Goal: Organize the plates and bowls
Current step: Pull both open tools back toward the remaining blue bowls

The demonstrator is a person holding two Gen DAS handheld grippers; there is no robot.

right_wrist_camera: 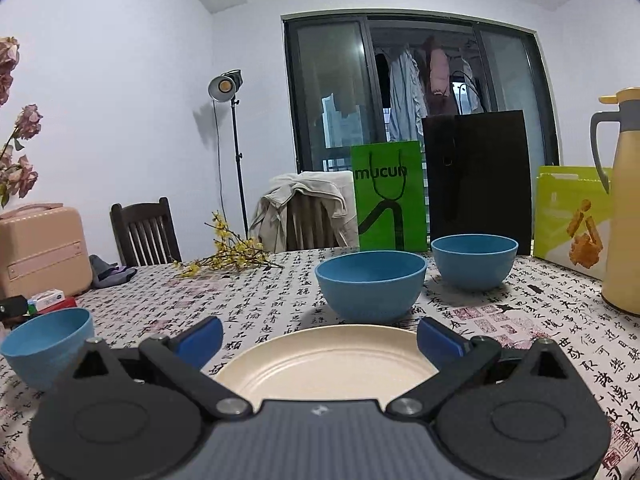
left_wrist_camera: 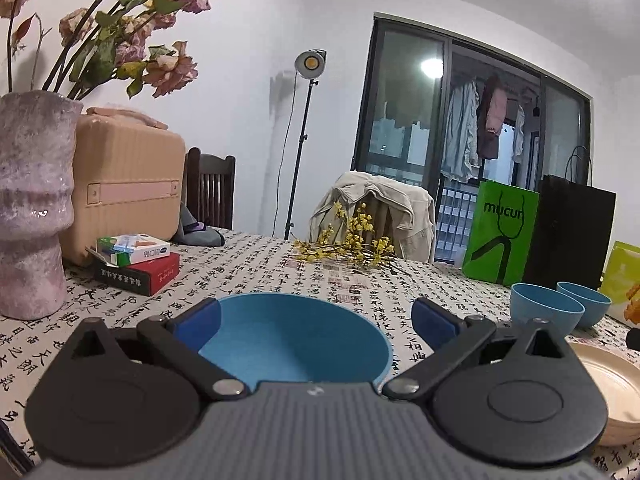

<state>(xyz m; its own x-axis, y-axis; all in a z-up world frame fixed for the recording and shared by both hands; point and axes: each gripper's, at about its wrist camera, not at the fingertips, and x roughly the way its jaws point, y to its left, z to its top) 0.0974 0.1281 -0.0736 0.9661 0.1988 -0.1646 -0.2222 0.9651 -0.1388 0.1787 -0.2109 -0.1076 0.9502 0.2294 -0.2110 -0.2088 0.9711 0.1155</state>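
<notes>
In the left wrist view a blue bowl [left_wrist_camera: 296,340] sits on the tablecloth between the spread fingers of my left gripper [left_wrist_camera: 316,318], which is open; its left pad [left_wrist_camera: 200,322] overlaps the bowl's rim. Two more blue bowls [left_wrist_camera: 546,308] [left_wrist_camera: 586,304] stand to the right, and a cream plate [left_wrist_camera: 612,388] lies at the right edge. In the right wrist view my right gripper [right_wrist_camera: 320,338] is open over the near side of the cream plate [right_wrist_camera: 324,360]. Beyond it stand two blue bowls [right_wrist_camera: 372,284] [right_wrist_camera: 474,260]; a third [right_wrist_camera: 44,344] is at the left.
A pink vase [left_wrist_camera: 32,204] with dried flowers, a beige suitcase [left_wrist_camera: 128,184] and small boxes [left_wrist_camera: 136,264] crowd the table's left. Yellow flower sprigs [right_wrist_camera: 232,254], green [right_wrist_camera: 388,196] and black [right_wrist_camera: 478,176] paper bags line the back. A yellow thermos jug [right_wrist_camera: 624,208] stands right.
</notes>
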